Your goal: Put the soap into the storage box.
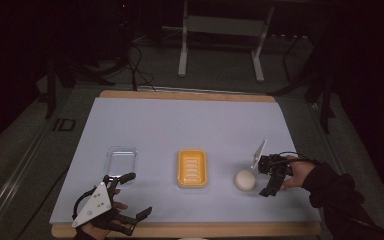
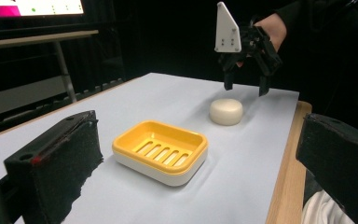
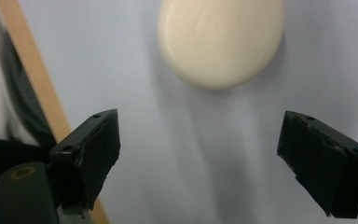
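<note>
On the tabletop (image 1: pixel 155 120), the round cream soap (image 1: pixel 245 180) sat just right of the yellow soap dish (image 1: pixel 192 168), not touching it. Right gripper (image 1: pixel 270 179) hung beside the soap, jaws spread wide, nothing held. Left gripper (image 1: pixel 132 197) was near the front edge, wide open too, by a clear lid (image 1: pixel 120 159).

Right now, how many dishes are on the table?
2: a yellow soap dish at the middle, and a clear dish to its left, just ahead of the left gripper.
</note>
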Demonstrator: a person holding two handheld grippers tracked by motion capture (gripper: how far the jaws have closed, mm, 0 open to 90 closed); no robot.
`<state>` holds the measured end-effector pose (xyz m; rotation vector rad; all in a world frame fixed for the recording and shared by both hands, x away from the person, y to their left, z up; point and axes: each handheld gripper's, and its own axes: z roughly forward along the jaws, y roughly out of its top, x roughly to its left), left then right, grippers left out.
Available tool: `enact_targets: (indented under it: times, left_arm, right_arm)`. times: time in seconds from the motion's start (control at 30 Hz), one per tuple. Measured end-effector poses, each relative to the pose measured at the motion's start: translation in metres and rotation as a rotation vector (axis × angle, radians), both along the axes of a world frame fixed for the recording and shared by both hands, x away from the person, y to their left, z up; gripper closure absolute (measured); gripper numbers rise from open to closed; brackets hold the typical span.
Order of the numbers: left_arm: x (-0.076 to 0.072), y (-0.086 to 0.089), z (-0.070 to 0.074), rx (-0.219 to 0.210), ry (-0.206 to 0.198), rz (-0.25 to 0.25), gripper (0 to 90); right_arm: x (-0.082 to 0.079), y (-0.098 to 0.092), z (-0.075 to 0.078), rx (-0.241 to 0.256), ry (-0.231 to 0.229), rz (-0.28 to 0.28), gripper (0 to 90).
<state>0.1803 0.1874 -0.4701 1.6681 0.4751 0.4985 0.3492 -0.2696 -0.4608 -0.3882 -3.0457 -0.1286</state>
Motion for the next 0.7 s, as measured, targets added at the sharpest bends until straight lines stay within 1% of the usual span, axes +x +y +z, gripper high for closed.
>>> enact_targets:
  times: [0.03,0.1,0.2,0.23,0.3,0.4,0.47,0.53,0.7]
  left_arm:
    - [0.000,0.000,0.000,0.001,0.000,0.000,0.1]
    - [0.000,0.000,0.000,0.001,-0.001,-0.001,0.1]
    - [0.000,0.000,0.000,0.001,0.000,-0.002,0.1]
    - [0.000,0.000,0.000,0.000,0.000,-0.002,0.1]
    - [0.000,0.000,0.000,0.000,0.000,-0.003,0.1]
    - [0.000,0.000,0.000,0.001,0.000,-0.004,0.1]
    - [0.000,0.000,0.000,0.002,0.000,-0.005,0.1]
    - [0.000,-0.001,0.000,0.002,0.000,-0.006,0.1]
    - [0.000,-0.001,0.000,0.001,0.000,-0.007,0.1]
  right_arm:
    - [0.001,0.000,-0.001,0.001,-0.002,-0.002,13.0]
    - [0.003,0.001,-0.003,0.012,-0.029,-0.003,13.5]
    - [0.005,0.002,-0.006,0.040,-0.019,-0.004,13.5]
    - [0.006,0.003,-0.008,0.043,-0.016,0.008,13.5]
    - [0.005,0.004,-0.011,0.048,-0.022,0.011,13.5]
    - [0.005,0.006,-0.016,0.069,-0.034,0.019,13.5]
    - [0.005,0.007,-0.019,0.090,-0.032,0.019,13.6]
    - [0.005,0.008,-0.023,0.099,-0.044,0.037,13.6]
    - [0.006,0.013,-0.028,0.115,-0.065,0.052,14.5]
